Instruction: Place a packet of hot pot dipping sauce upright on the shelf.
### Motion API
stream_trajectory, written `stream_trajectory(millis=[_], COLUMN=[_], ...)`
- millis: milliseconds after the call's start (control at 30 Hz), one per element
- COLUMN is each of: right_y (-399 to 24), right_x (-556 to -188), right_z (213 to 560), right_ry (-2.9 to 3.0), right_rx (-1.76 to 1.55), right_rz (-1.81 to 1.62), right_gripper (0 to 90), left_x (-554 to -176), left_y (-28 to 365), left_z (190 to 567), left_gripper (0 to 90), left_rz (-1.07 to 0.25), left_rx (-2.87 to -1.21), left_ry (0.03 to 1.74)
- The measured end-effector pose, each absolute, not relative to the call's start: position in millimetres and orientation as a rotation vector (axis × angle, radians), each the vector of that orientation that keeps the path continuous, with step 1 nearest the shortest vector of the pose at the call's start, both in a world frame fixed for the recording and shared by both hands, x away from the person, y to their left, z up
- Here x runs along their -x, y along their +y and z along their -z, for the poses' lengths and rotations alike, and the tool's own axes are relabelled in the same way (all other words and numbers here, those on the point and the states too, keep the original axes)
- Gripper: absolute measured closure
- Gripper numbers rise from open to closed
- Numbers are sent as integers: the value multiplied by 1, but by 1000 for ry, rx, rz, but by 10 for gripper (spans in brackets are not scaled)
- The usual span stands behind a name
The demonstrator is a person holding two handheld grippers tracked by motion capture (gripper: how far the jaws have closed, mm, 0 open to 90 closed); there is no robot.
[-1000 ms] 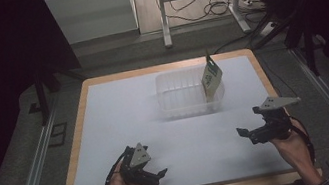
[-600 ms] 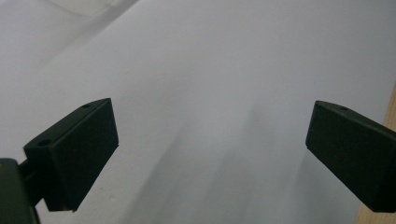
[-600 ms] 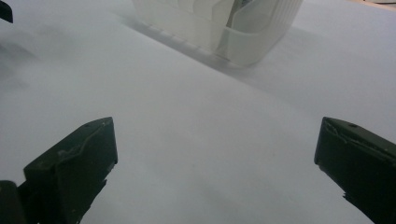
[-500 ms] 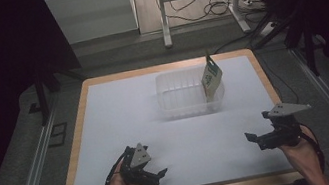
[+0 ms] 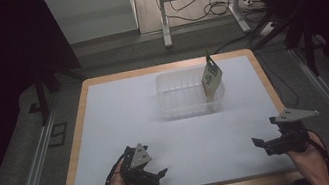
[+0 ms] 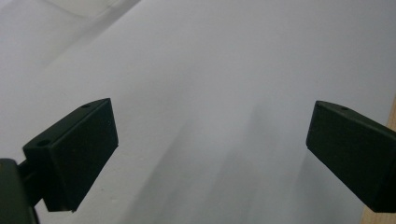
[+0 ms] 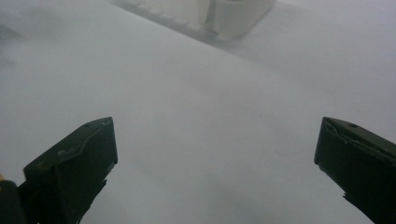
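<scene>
Both your left gripper [image 5: 162, 173] and right gripper [image 5: 258, 142] gape wide, holding nothing; ahead between them stands the clear tub [image 5: 185, 100] with a packet [image 5: 211, 79].

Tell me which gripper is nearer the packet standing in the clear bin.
Right. The right gripper sits below the packet, slightly right; the left gripper lies farther off, down-left.

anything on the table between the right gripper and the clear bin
Nothing: the high view shows bare white table between the right gripper and the clear bin; the right gripper view agrees.
</scene>
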State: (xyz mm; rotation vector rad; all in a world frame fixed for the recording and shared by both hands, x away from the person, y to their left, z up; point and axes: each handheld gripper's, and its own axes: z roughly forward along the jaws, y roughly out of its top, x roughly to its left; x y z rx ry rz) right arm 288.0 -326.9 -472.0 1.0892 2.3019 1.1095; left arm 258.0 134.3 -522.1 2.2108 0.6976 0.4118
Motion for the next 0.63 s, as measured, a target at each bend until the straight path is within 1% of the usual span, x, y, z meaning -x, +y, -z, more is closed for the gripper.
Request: stream_trajectory(millis=[433, 633], right_y=[-336, -336], right_x=[-286, -287], right_z=[491, 493], right_ry=[2358, 2364], right_rx=[-1167, -1174], right_rz=[-1000, -983], right_gripper=[0, 0], left_x=[-259, -259], left_y=[134, 134], left_z=[525, 524], left_gripper=[11, 10], left_rz=[-413, -418], left_rx=[-2232, -2226], left_ry=[701, 698])
